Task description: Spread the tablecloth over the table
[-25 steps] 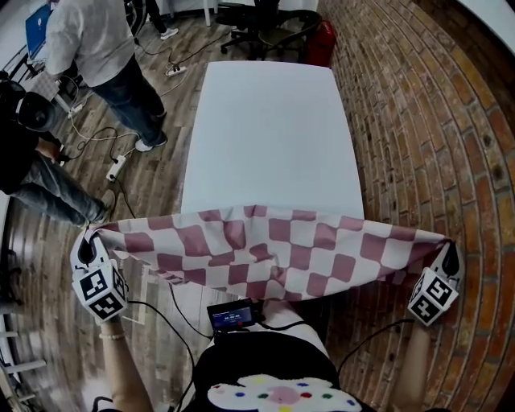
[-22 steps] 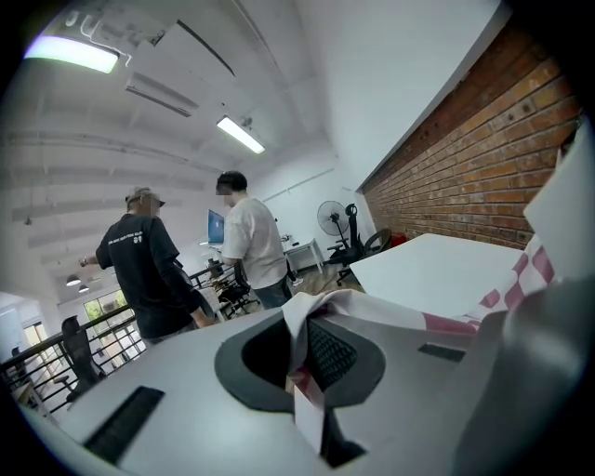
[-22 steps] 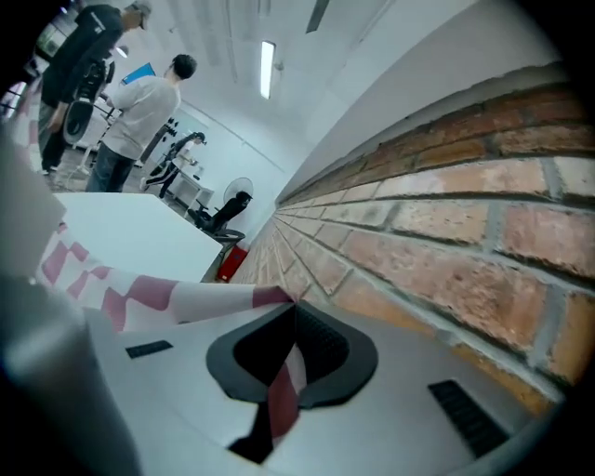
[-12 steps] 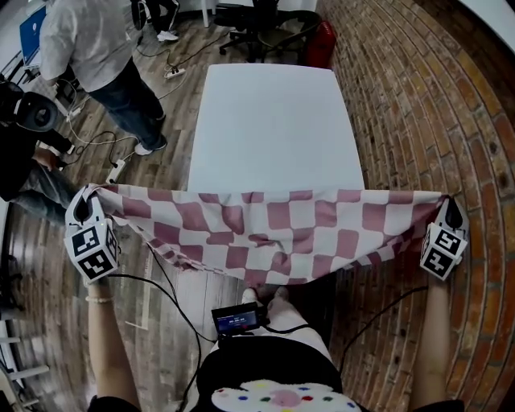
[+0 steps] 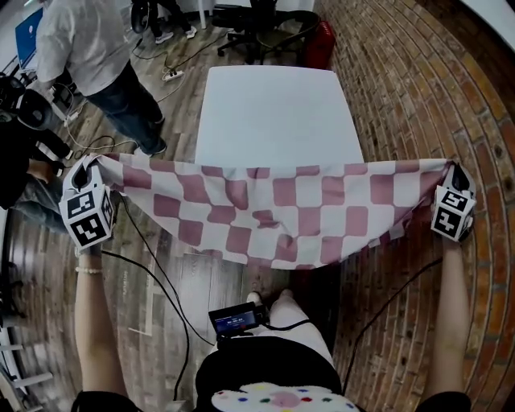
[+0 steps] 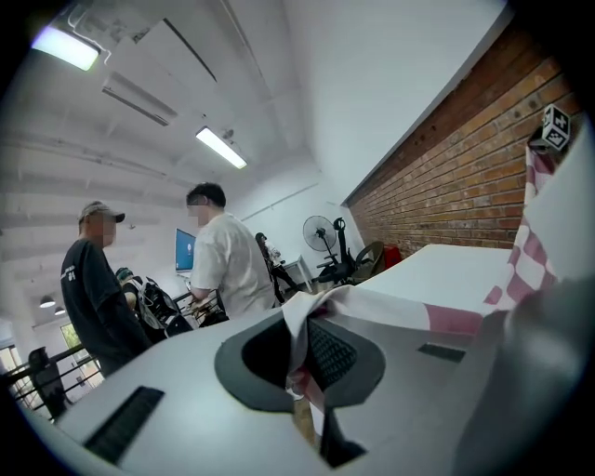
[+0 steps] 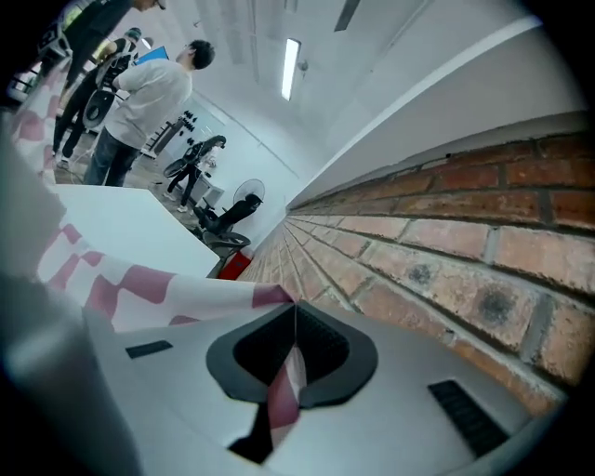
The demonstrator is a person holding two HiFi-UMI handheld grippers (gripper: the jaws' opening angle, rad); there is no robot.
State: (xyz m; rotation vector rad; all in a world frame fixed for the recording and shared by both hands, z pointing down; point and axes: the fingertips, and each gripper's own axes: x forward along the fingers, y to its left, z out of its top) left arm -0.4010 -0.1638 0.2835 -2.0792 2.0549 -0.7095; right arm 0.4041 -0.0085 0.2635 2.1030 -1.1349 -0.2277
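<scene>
A red-and-white checked tablecloth (image 5: 273,209) hangs stretched between my two grippers over the near end of the bare white table (image 5: 273,113). My left gripper (image 5: 87,173) is shut on the cloth's left corner (image 6: 299,316). At the other end my right gripper (image 5: 455,173) is shut on the right corner (image 7: 288,367). The top edge is taut and level; the lower part sags in folds in front of my body. In the left gripper view the cloth (image 6: 521,260) runs away to the right gripper (image 6: 555,125).
A brick wall (image 5: 434,88) runs close along the table's right side. Two people (image 5: 88,40) stand on the wood floor at left among cables and a power strip. Office chairs (image 5: 257,20) and a red object (image 5: 320,40) stand beyond the table's far end.
Both grippers have carried the cloth forward and slightly up, from below the table's near edge to over it. The cloth has drawn tighter and flatter between them.
</scene>
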